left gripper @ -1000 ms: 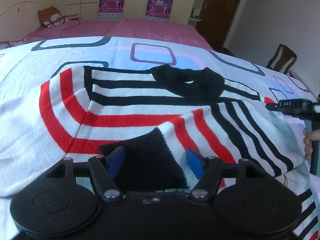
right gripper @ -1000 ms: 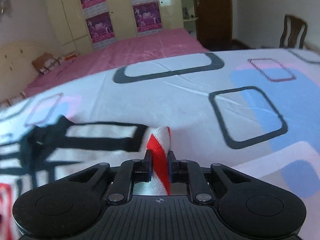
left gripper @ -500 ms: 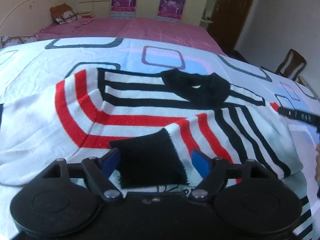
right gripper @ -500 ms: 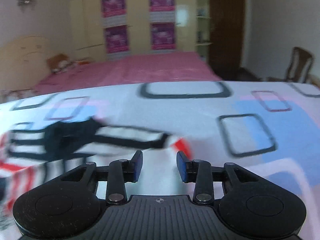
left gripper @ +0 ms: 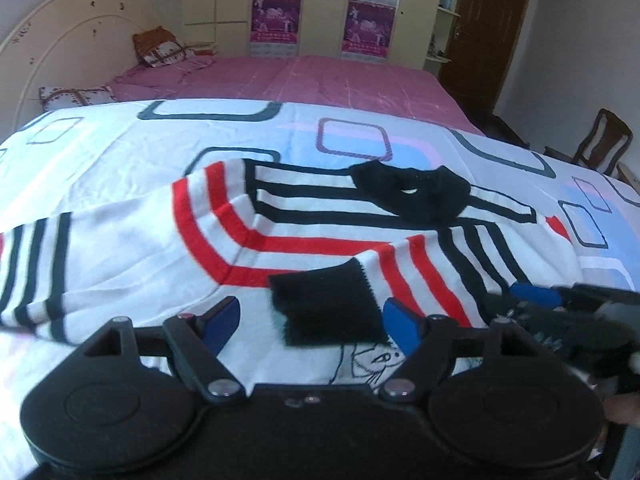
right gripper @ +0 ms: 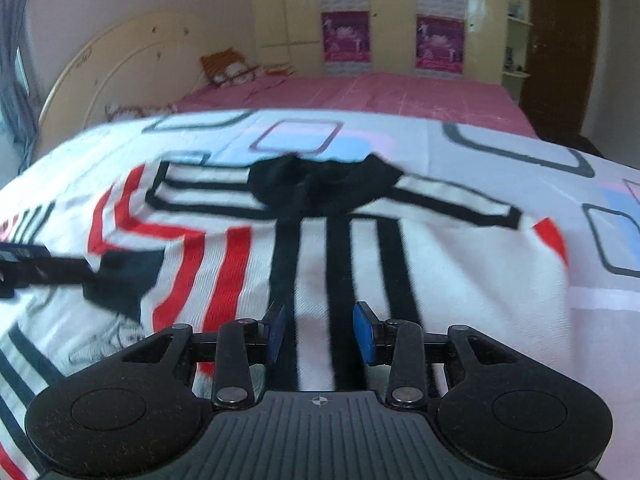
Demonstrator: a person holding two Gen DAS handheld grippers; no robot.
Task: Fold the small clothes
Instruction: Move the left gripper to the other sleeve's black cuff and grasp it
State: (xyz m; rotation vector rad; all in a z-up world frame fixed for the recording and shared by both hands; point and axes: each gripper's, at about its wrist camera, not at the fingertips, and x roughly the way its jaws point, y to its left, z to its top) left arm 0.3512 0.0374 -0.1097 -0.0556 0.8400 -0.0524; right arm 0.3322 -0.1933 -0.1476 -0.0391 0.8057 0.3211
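- The left claw (left gripper: pixel 312 326) is held low and level over the near part of the sweater (left gripper: pixel 320 232), its blue pads (left gripper: pixel 222 318) spread wide with nothing gripped; the black cuff (left gripper: pixel 326 306) of the folded-in sleeve lies between them, untouched.
- The right claw (right gripper: pixel 320 332) is likewise released, its pads (right gripper: pixel 363 332) parted above the black stripes of the sweater (right gripper: pixel 360 264), angled toward the black collar (right gripper: pixel 324 186).
- The right claw (left gripper: pixel 536 300) is seen in the left view just beside the left one (blurred, at the sweater's right edge).
- The sweater is spread flat on the bed (left gripper: pixel 120 160), over a white sheet with rounded squares.
- A second ago the red-and-white fold was pinched by the right claw; it has since been let go, and the claw has been brought round over the sweater's body.
- The left claw has been drawn back slightly from the cuff.
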